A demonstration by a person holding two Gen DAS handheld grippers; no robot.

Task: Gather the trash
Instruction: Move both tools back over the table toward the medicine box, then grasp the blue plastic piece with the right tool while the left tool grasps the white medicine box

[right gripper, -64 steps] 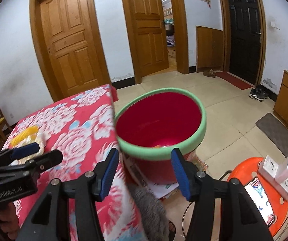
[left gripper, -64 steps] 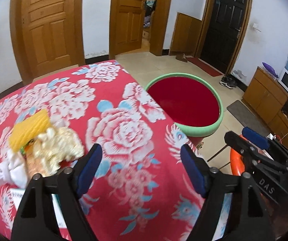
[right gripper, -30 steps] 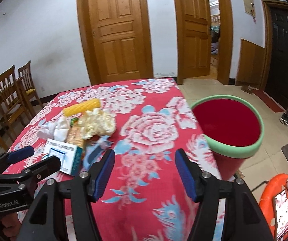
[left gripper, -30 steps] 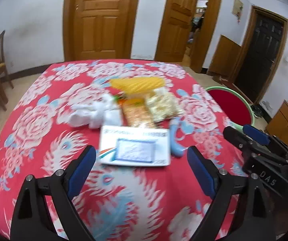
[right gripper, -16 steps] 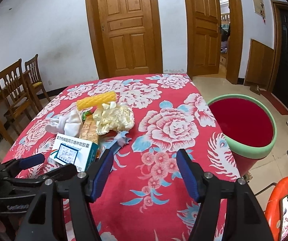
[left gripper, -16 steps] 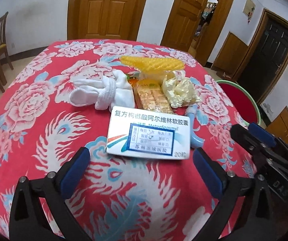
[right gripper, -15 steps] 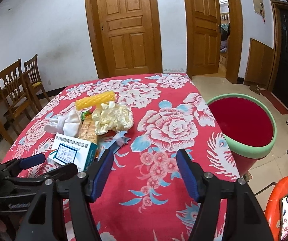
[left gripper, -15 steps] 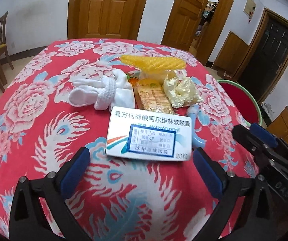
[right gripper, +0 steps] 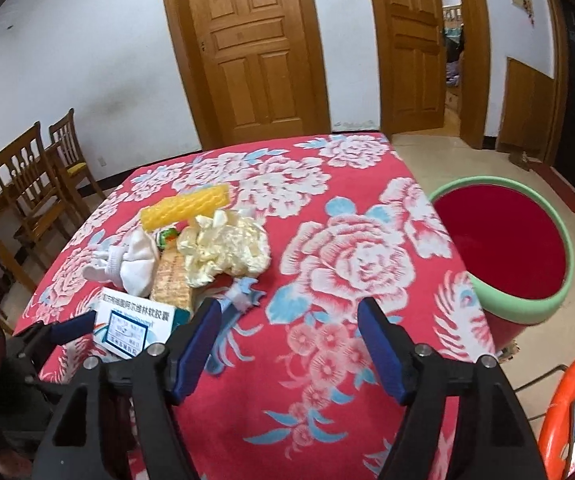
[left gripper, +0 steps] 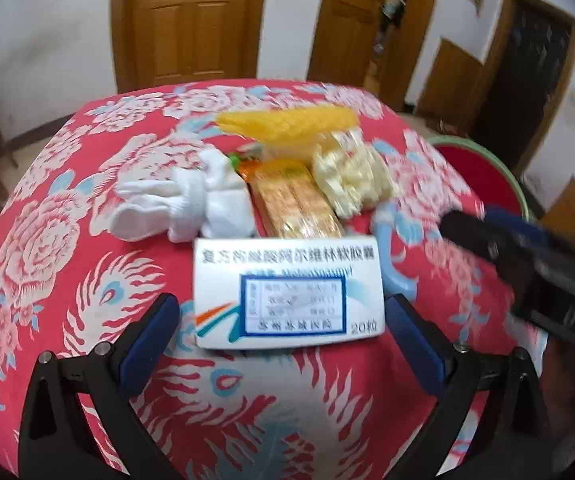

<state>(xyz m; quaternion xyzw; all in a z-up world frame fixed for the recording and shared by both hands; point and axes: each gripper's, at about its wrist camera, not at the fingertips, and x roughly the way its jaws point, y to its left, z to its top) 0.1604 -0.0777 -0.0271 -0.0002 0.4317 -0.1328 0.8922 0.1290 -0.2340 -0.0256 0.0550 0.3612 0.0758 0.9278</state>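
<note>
On the red flowered tablecloth lies a pile of trash: a white medicine box, white socks, a yellow ribbed roll, a cracker packet, crumpled cream plastic and a pale blue scrap. My left gripper is open wide, its fingertips on either side of the box's near end without touching it. My right gripper hovers over bare cloth right of the pile, its jaws opening with nothing between them. The pale blue scrap lies just beyond its left finger.
A red bin with a green rim stands on the floor off the table's right edge. Wooden chairs are at the far left. An orange stool with a phone on it sits at the lower right.
Both grippers have come closer to the pile and lower. The left jaws spread wider and now flank the box. The right gripper has slid in beside the box.
</note>
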